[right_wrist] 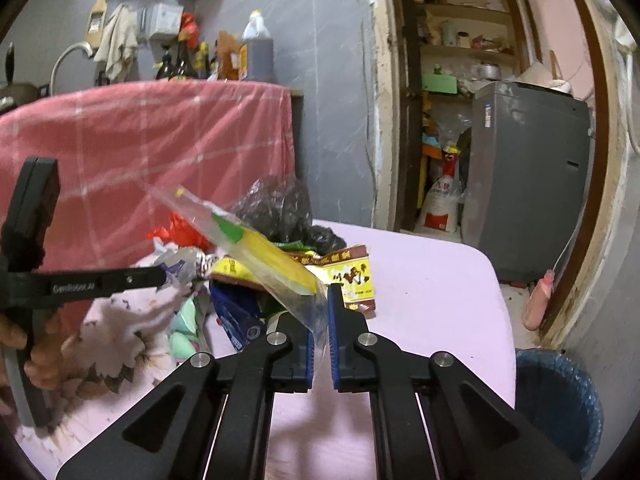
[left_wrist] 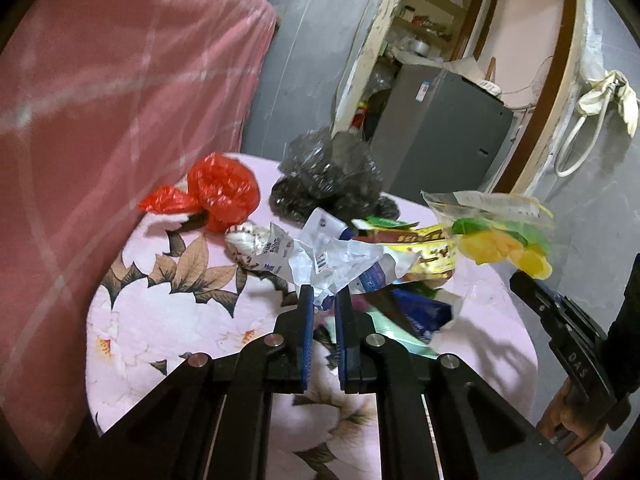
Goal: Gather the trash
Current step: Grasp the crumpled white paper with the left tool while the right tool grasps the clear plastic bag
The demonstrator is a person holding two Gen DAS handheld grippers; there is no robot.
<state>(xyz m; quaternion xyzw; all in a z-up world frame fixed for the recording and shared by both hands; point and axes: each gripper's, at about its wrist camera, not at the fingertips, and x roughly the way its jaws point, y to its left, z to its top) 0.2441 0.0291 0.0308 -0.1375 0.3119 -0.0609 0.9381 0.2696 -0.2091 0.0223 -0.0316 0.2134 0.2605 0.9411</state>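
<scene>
A heap of trash lies on a table under a pink floral cloth (left_wrist: pixel 168 320): a red plastic bag (left_wrist: pixel 220 192), a black plastic bag (left_wrist: pixel 328 172), a yellow and brown packet (left_wrist: pixel 428 248) and blue and green wrappers. My left gripper (left_wrist: pixel 323 294) is shut on the near edge of a crumpled white printed wrapper (left_wrist: pixel 336 260). My right gripper (right_wrist: pixel 322 300) is shut on the corner of a clear wrapper with yellow and green print (right_wrist: pixel 272 256). That wrapper hangs lifted above the heap, and in the left wrist view the clear wrapper (left_wrist: pixel 500 236) floats right of the pile.
A red checked cloth (right_wrist: pixel 160 140) covers a tall piece of furniture behind and left of the table. A blue bin with a liner (right_wrist: pixel 556 404) stands on the floor at the table's right corner. A grey appliance (right_wrist: pixel 528 176) fills the doorway beyond.
</scene>
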